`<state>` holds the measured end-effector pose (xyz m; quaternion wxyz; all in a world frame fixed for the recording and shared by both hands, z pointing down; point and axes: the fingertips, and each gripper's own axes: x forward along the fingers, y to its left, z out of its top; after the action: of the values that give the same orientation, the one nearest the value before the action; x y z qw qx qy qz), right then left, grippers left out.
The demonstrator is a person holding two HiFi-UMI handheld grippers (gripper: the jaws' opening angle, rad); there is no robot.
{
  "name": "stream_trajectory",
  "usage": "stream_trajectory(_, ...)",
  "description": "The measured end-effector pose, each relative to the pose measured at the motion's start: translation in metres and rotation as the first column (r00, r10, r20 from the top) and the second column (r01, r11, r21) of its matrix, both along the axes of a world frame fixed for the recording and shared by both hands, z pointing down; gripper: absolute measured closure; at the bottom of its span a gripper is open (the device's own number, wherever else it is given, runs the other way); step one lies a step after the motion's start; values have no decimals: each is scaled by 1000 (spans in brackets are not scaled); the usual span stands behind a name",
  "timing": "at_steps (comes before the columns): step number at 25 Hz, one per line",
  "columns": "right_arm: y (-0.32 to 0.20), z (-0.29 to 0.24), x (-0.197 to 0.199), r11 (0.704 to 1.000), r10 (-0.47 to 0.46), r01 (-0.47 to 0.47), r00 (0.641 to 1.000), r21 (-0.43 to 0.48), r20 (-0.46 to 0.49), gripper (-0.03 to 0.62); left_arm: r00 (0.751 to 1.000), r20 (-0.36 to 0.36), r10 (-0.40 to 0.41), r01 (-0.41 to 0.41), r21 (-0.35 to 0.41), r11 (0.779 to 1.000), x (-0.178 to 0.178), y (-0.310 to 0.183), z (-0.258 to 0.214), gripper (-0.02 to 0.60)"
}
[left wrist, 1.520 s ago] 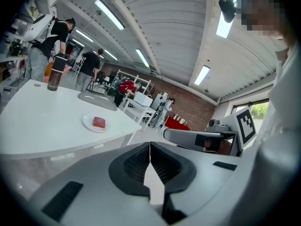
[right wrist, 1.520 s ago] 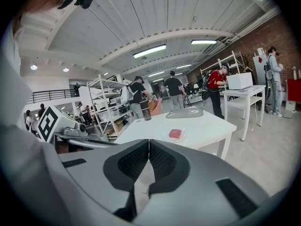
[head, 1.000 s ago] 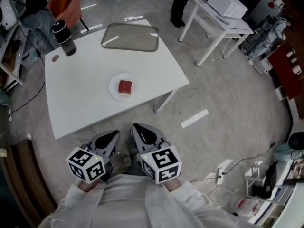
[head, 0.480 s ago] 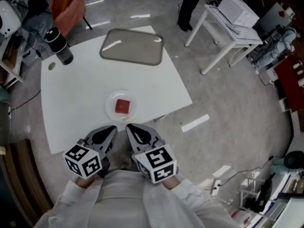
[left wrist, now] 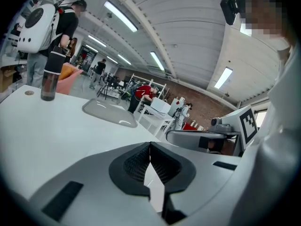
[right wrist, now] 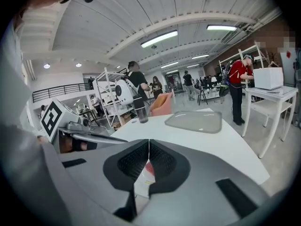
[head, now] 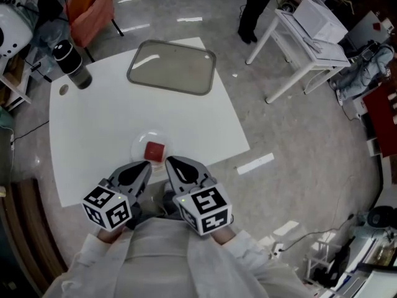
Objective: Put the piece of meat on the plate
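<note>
1. The floor (head: 298, 104) is grey, mottled and glossy; a white strip (head: 255, 164) lies on it just beside the white desk (head: 93, 123).
2. A second white table (head: 291, 39) stands apart at the upper right and carries a white box (head: 319, 18). A person in dark trousers (head: 251, 8) stands at it.
3. An orange seat (head: 87, 2) sits beyond the desk's far left corner.
4. A white socket block (head: 276, 249) with cables lies on the floor at the lower right.
5. The ceiling (right wrist: 117, 22) is white and ribbed with curved beams, lit by long tube lights (right wrist: 159, 38).
6. A brick-red wall (left wrist: 211, 109) closes the far end; white shelving racks (right wrist: 106, 95) and a railed gallery (right wrist: 59, 91) stand along another side.
</note>
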<state>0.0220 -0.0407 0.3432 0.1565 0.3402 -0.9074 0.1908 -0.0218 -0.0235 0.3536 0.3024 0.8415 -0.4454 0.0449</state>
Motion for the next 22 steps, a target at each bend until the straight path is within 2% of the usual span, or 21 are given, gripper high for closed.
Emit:
stream_trajectory(7, -14, 5, 6, 1000, 6, -6, 1000, -16, 0, 579, 1000, 10, -14, 14, -13, 1000, 2, -5, 4, 571)
stream_trajectory(11, -14, 8, -4, 1000, -11, 11, 1000, -25, -16, 579, 1000, 7, -29, 30, -27, 999, -8, -7, 6, 572)
stream_trajectory(15, -14, 7, -12, 999, -15, 14, 1000, -29, -26, 579, 1000, 11, -15, 15, -44, 999, -13, -5, 10, 571)
stream_trajectory(22, -16, 14, -13, 996, 37, -39, 999, -77, -32, 579, 1000, 7, 21, -20, -94, 995, -25, -10, 13, 571)
